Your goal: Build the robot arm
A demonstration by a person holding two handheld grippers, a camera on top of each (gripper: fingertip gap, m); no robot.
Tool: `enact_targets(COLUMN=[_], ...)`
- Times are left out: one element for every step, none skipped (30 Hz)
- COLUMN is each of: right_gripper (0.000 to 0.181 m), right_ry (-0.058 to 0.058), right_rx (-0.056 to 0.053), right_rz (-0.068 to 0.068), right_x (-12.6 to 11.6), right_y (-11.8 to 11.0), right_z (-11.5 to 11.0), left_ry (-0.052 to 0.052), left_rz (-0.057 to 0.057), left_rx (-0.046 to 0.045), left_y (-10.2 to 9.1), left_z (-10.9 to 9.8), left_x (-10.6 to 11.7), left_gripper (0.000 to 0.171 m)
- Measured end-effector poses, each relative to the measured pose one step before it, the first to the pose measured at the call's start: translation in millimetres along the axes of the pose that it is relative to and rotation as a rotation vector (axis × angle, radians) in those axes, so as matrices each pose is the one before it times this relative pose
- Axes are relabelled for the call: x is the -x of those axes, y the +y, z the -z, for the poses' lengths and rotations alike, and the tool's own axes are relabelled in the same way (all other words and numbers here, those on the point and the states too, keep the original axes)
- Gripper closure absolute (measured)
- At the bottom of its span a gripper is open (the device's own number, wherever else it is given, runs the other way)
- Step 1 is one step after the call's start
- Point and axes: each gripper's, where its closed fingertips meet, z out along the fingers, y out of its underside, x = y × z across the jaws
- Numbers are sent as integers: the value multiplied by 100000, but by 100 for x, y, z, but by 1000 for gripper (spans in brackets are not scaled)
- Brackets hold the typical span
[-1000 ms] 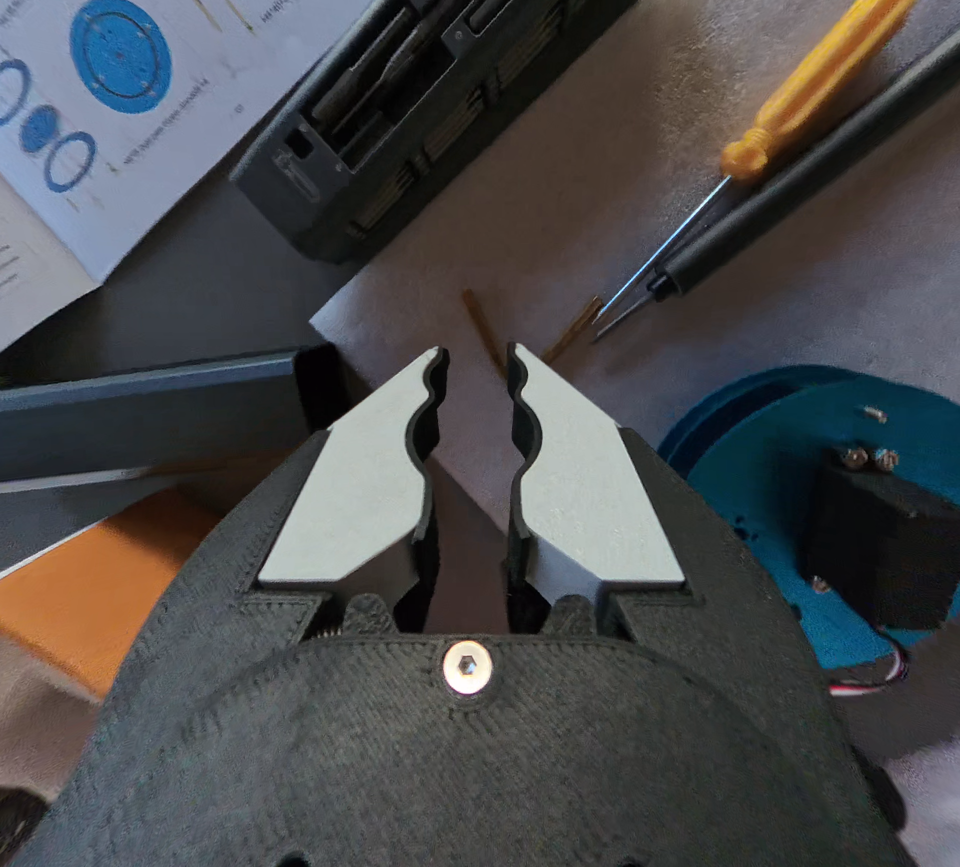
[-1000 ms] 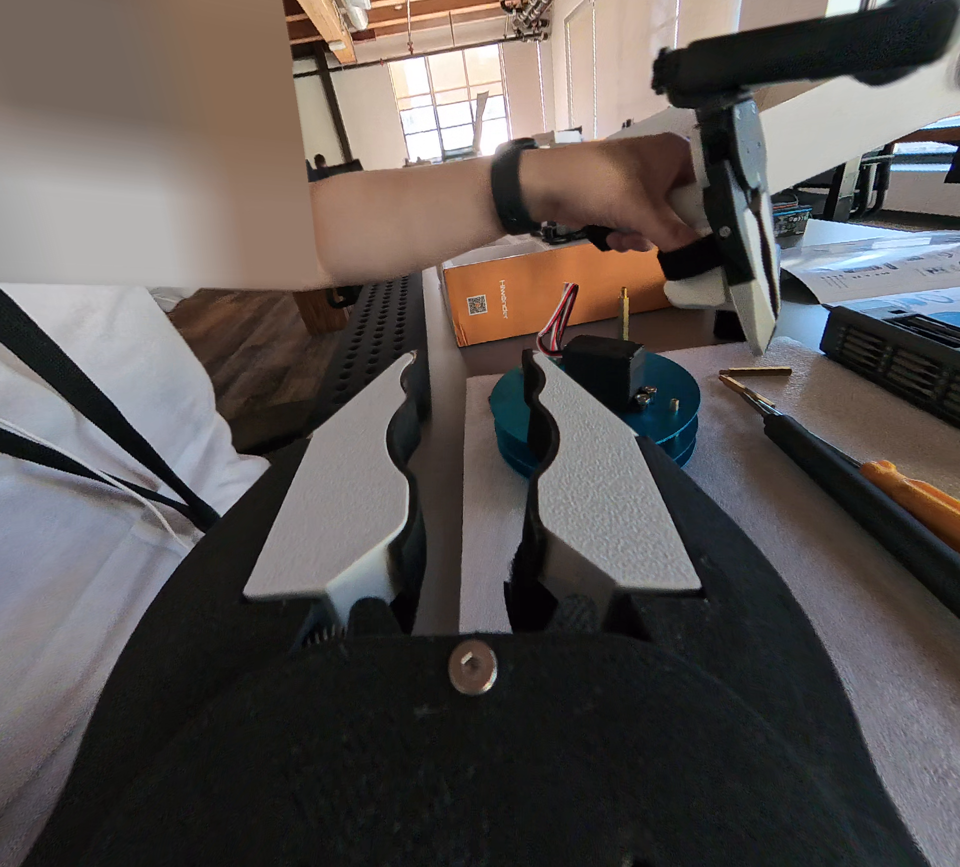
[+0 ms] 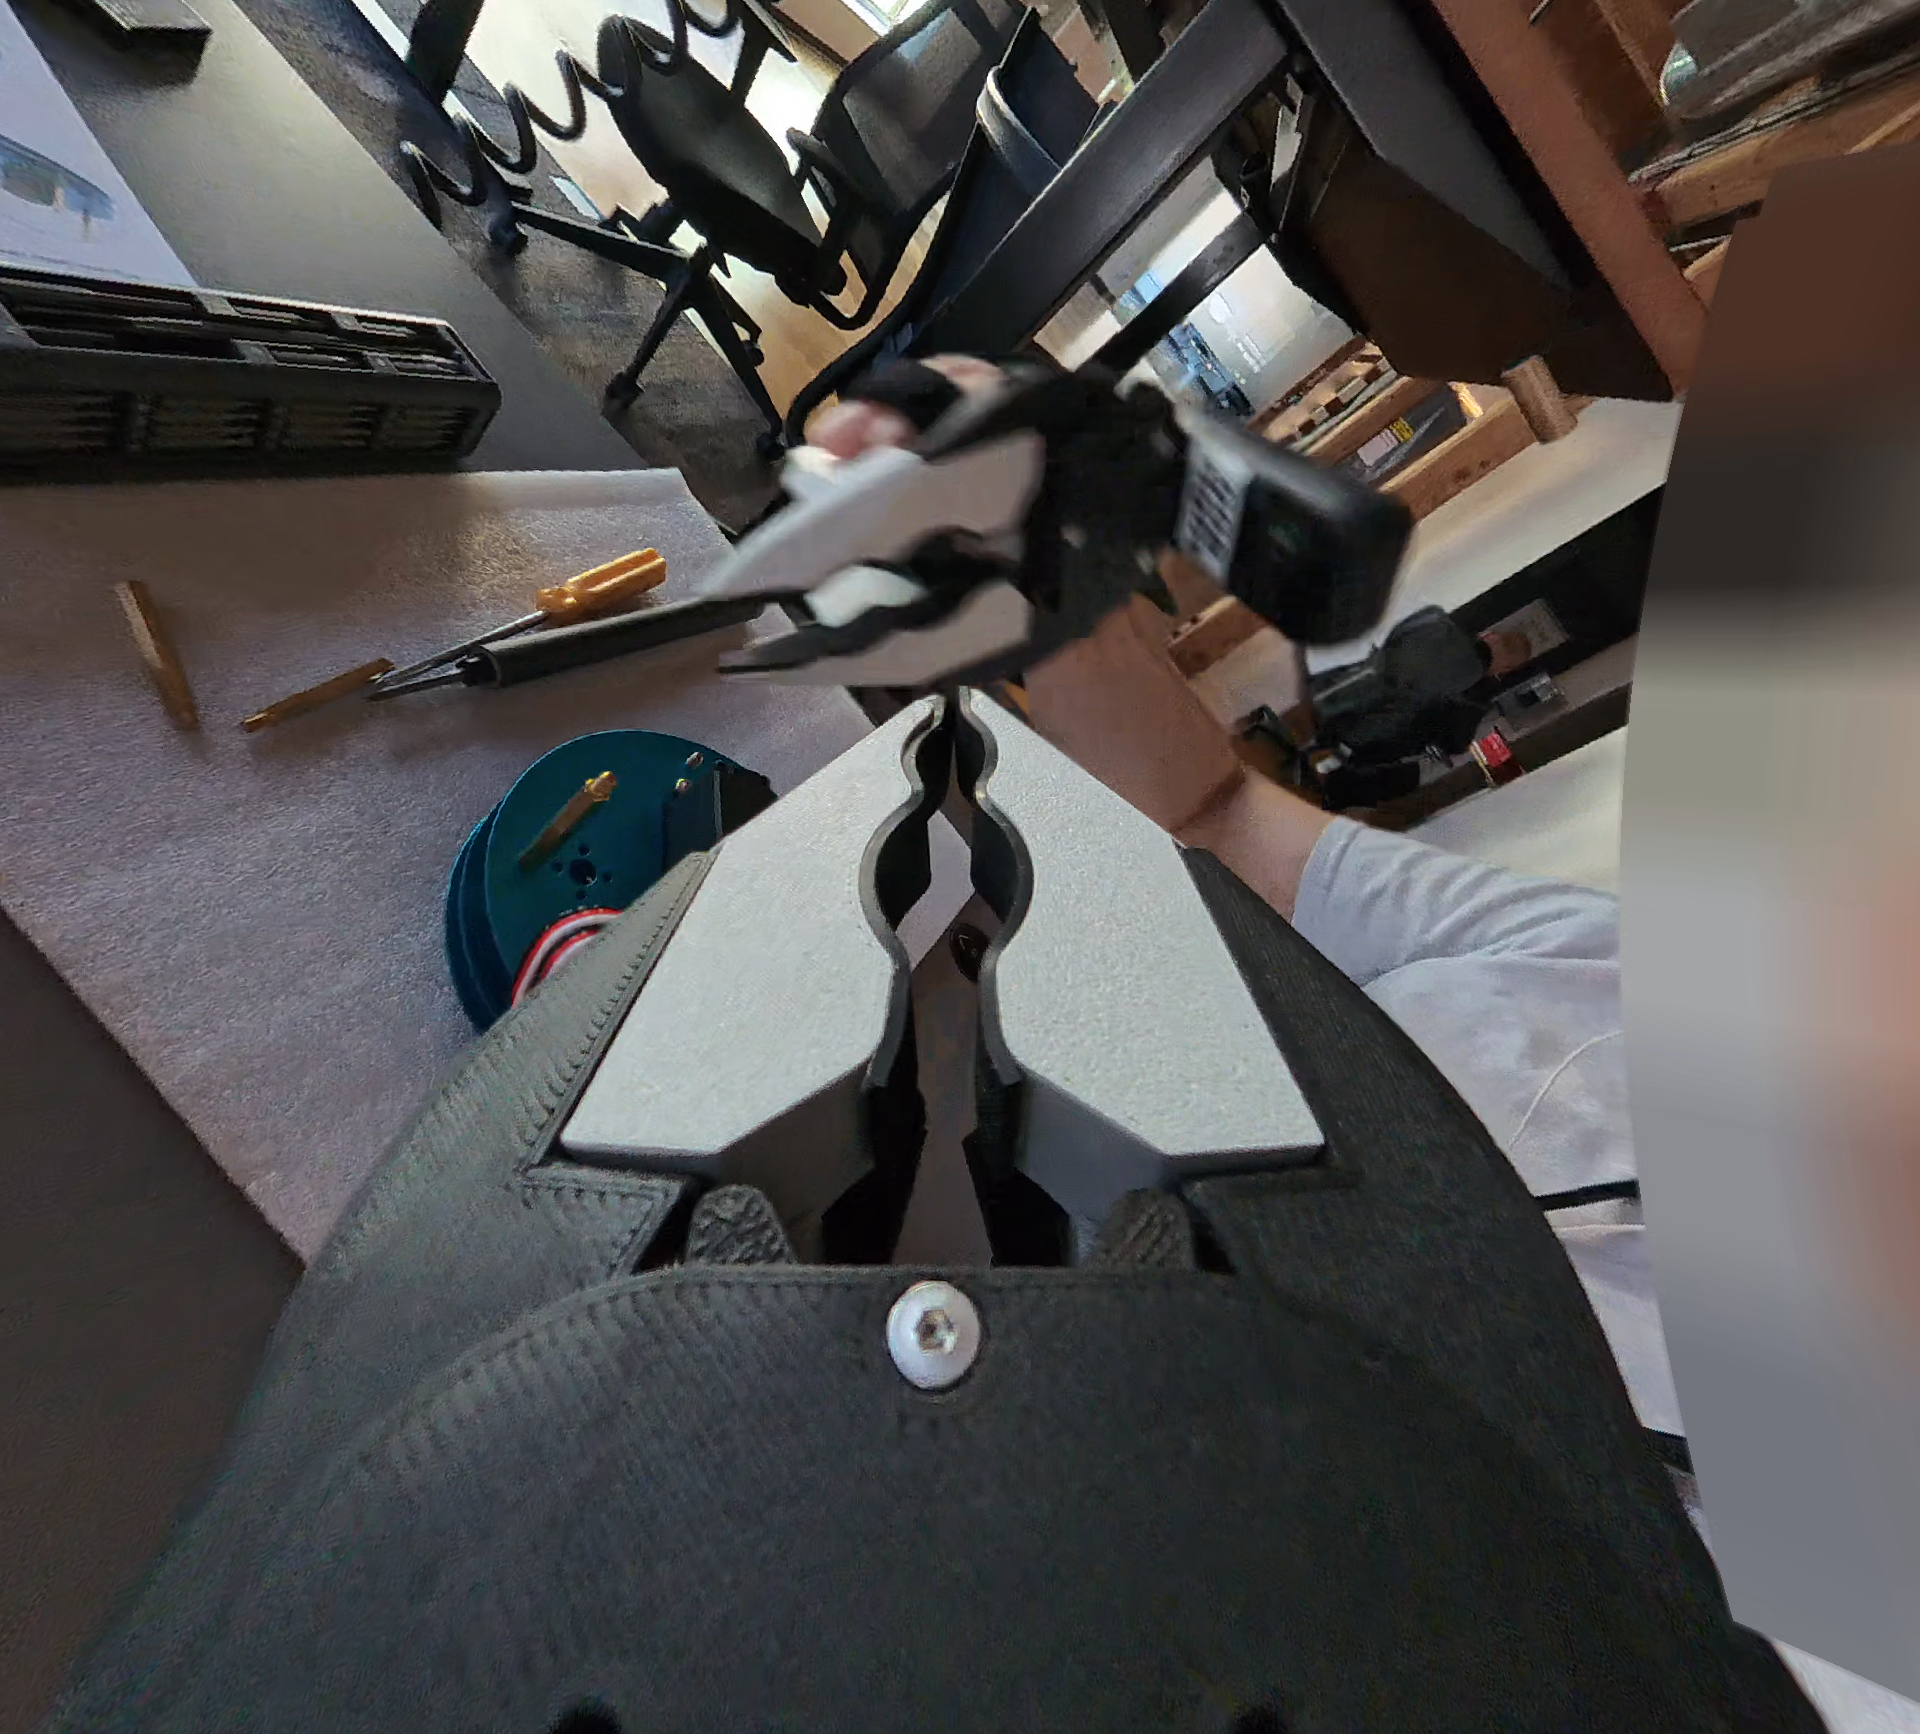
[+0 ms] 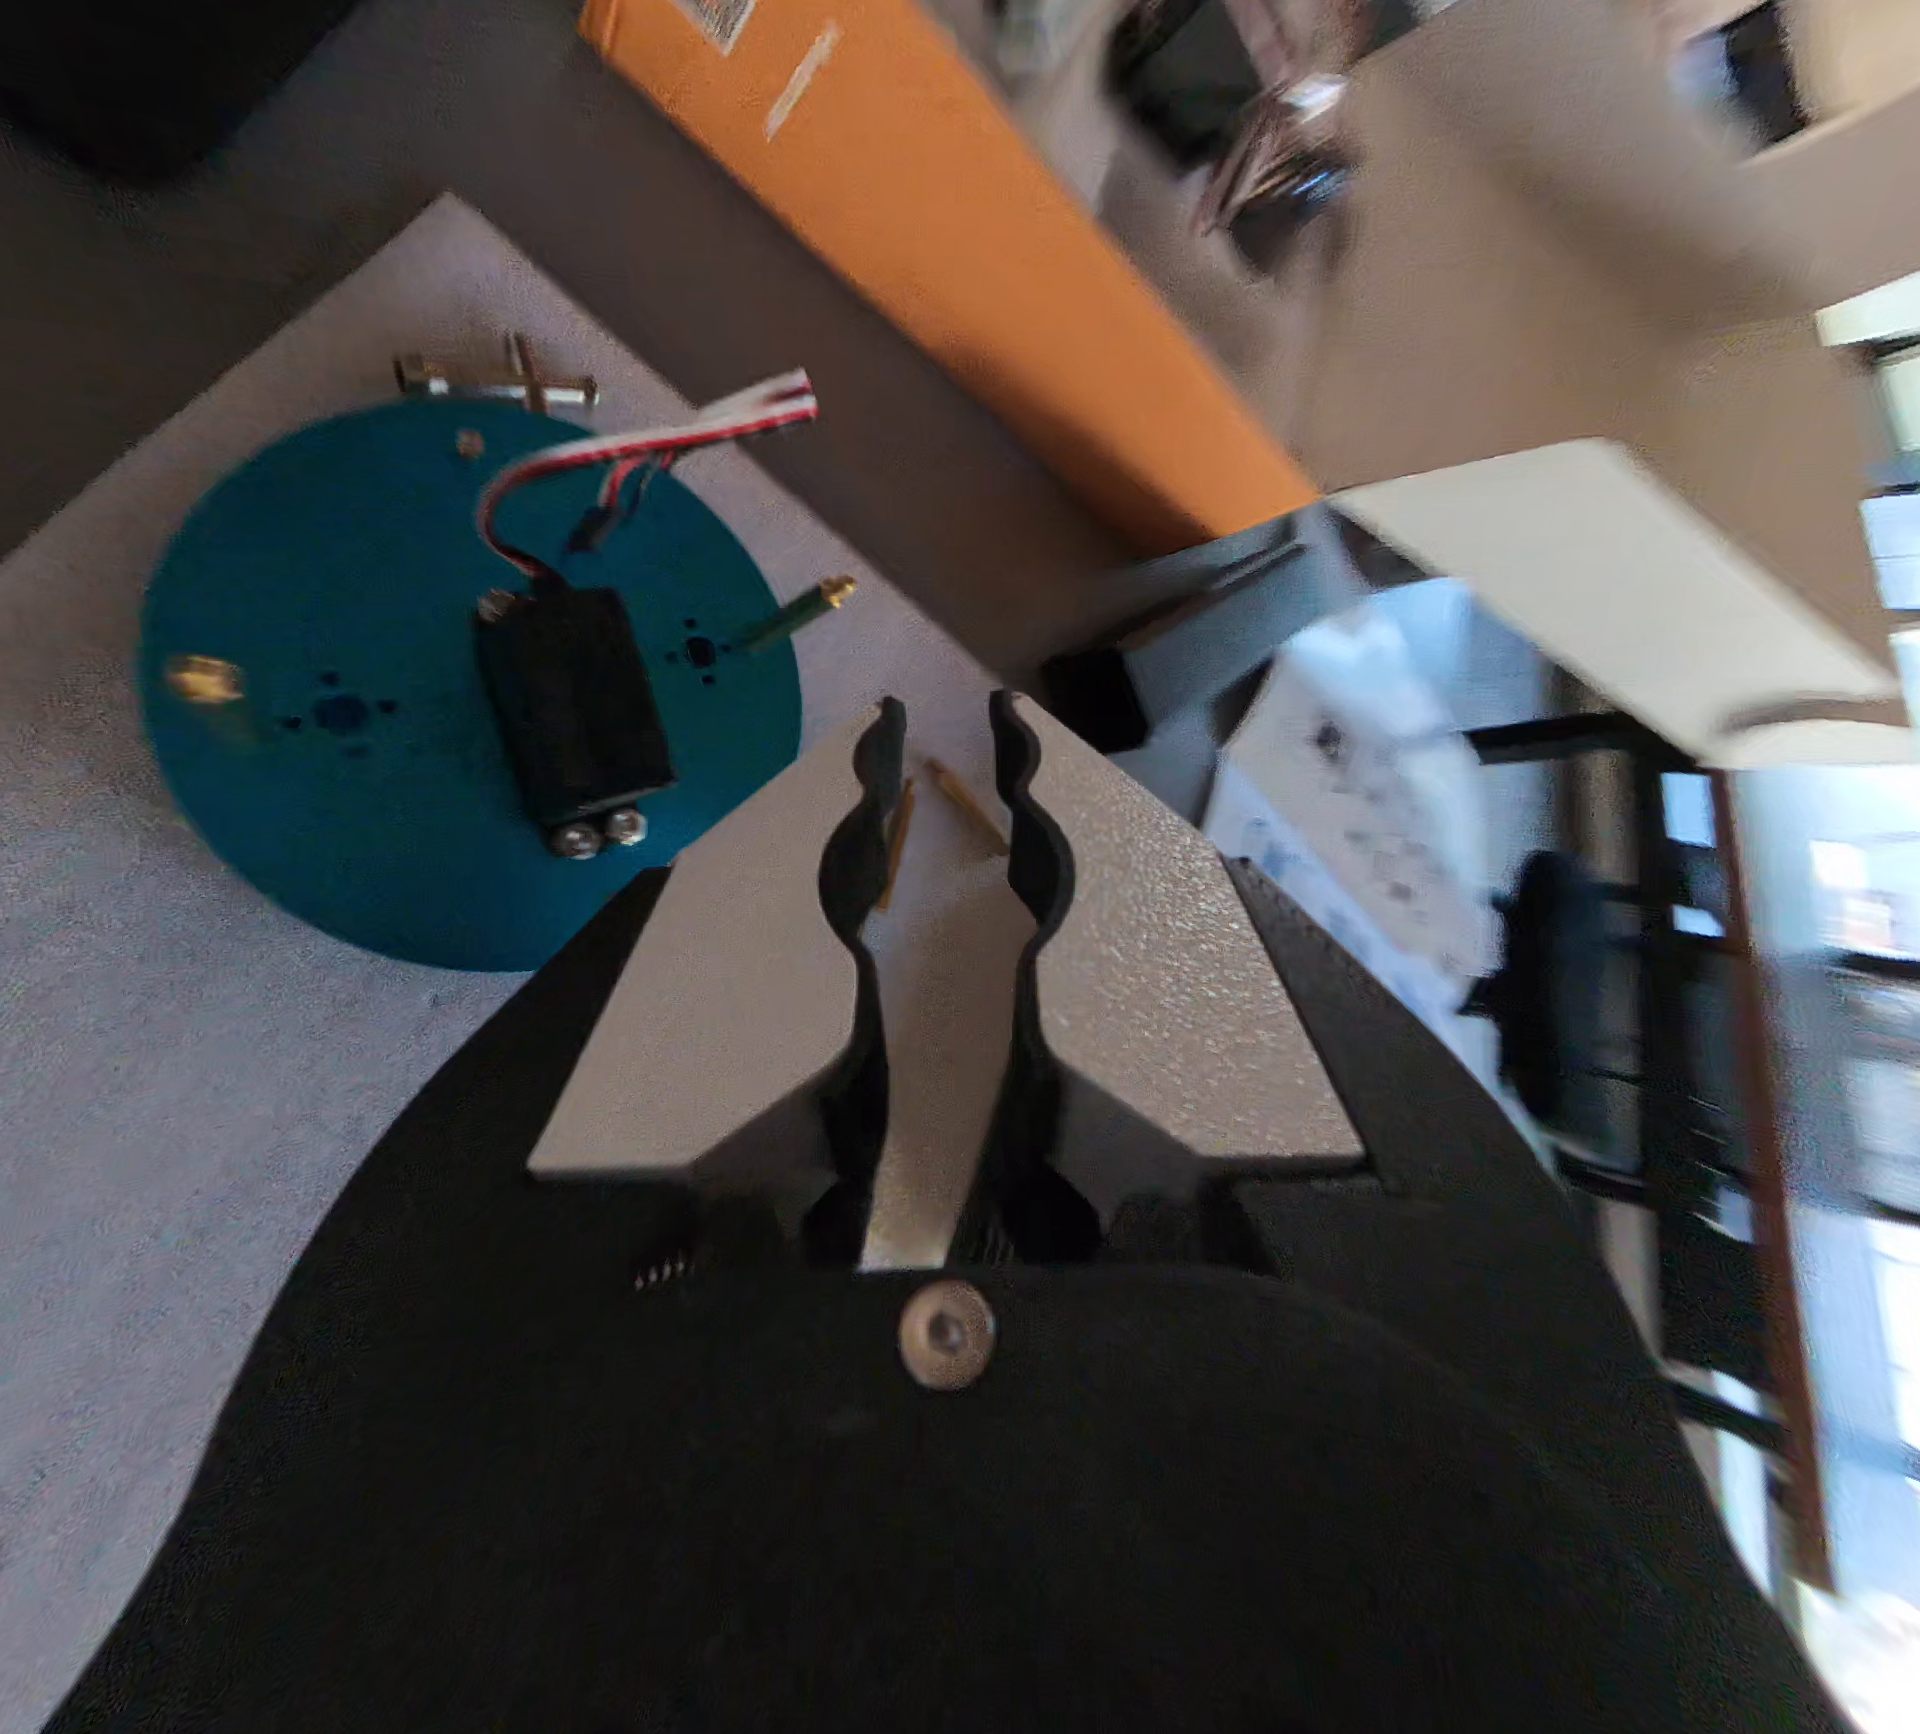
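Two brass standoffs (image 4: 940,811) lie on the grey felt mat (image 4: 208,1113) just ahead of the right gripper (image 4: 943,718), whose fingers stand apart with nothing between them. One standoff sits against the inner edge of the left-hand finger, its long axis running almost along the fingers; the other slants away toward the right-hand finger, so the pair forms a narrow V. In the left wrist view the same two (image 3: 156,650) lie well apart from the left gripper, one nearly upright in the picture, the other slanting toward the tool tips.

One teal disc assembly (image 4: 312,749) rests on the mat beside the right gripper, a black servo block (image 4: 571,708) on its upper face with one striped cable (image 4: 665,448) curling off. A single brass standoff (image 4: 800,619) stands from the disc — a third, counting the loose pair.

The left gripper (image 3: 951,713) is raised and tilted, its fingers almost touching at the tips and empty. Two screwdrivers lie side by side past the disc: one with a yellow handle (image 3: 603,583), one with a black handle (image 3: 613,640); both long axes point toward the loose standoffs. The right gripper shows above the black handle's end, blurred.

One orange box (image 4: 914,209) lies on the table (image 4: 156,354) — beyond the mat. One dark bit case (image 3: 229,396) sits at the mat's far edge.
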Motion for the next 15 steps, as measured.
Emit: enact_targets(right_gripper=[165,165,165,164,163,163,164,166,166,164,162,163,169,171,175], right_ry=[-9412,-6741,-6541,-5190,-4268,-4796,-3739,-1811,-3183,-4133,-3840,-3166,-3218,-1827,-2070], right_rx=[5834,9264,8933,8157,6927,4698,3293,1917,42,557,1430,2184,-254,635,-614], right_rz=[732,4466,6493,6076,4758,3078,1306,298,-269,-387,196,699,128,-2201,-5120], right_x=[-351,-408,-124,-190,-282,-165,-310,-513,-136,137,257,269,279,58,178], right_y=[1263,1355,1048,850,731,591,468,231,-122,-150,-85,48,-229,117,44], right_z=[-1655,-1554,-1474,-1345,-1192,-1038,-880,-730,-633,-583,-599,-488,-94,28,47], left_ry=[-1831,-3020,-3934,-3892,-4219,-4665,-4266,-3545,-2389,-1074,-303,-297,-393,-423,-379], left_rz=[-2582,-3303,-3779,-4079,-3916,-3667,-3384,-2604,-1840,-1339,-843,-600,-968,-1503,-1814], left_rx=[-1864,-1952,-2020,-2318,-2513,-2568,-2488,-1992,-1445,-1008,-474,117,533,736,660], left_y=[24,63,68,3,-63,-121,-145,-101,-57,20,109,188,236,261,236], left_z=[634,745,896,1054,1195,1280,1263,1185,1037,842,642,448,264,111,-21], left_x=[-402,-350,-244,-252,-165,-20,7,37,-10,-108,-117,-21,60,91,108], left_gripper=[171,171,171,171,171,171,168,162,158,153,150,148,147,147,148])
